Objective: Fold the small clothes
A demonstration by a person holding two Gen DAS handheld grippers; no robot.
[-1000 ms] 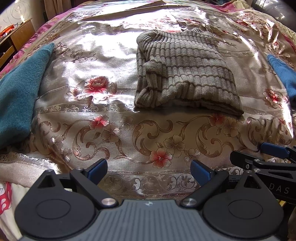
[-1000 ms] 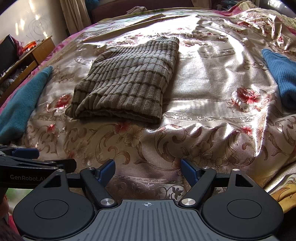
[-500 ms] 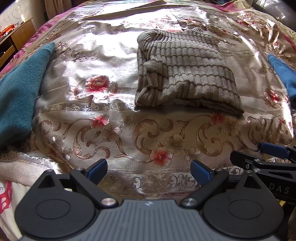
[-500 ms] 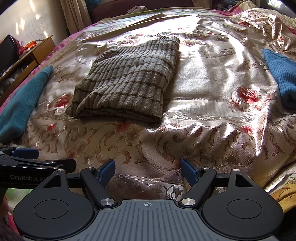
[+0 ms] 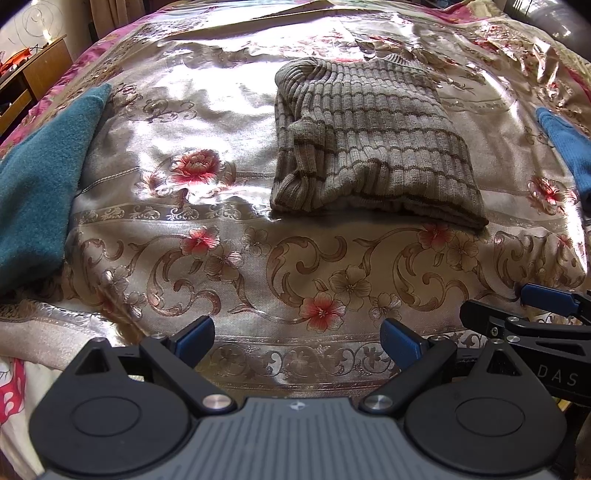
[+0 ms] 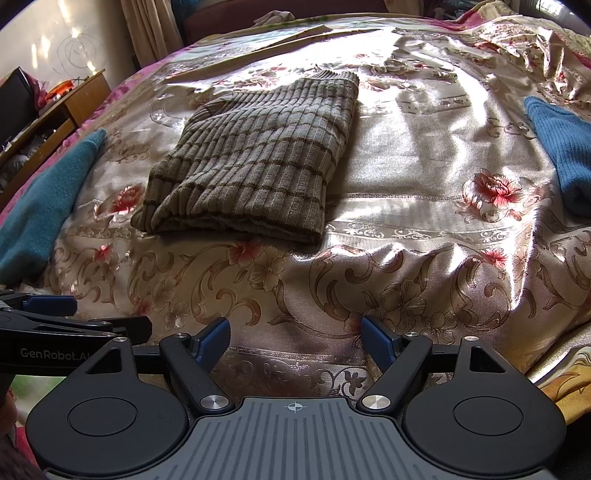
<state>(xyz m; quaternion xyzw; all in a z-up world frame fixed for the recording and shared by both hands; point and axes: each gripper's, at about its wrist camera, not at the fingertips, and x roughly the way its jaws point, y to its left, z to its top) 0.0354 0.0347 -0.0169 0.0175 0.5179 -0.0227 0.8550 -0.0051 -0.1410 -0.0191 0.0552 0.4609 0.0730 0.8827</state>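
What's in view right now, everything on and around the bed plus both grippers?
Striped sweater: one, grey-brown, folded, middle of the bed.
Teal garment: one, at the bed's left edge.
Blue garment: one, at the bed's right edge.
Bedspread: one, shiny beige with red flowers, covering the bed.
Wooden cabinet: one, brown, left of the bed.
Curtain: one, beige, far left corner.
Left gripper: black with blue pads, open, empty, over the near bed edge.
Right gripper: same build, open, empty, beside the left one.

Both wrist views angle down—sharing the sweater (image 5: 373,147).
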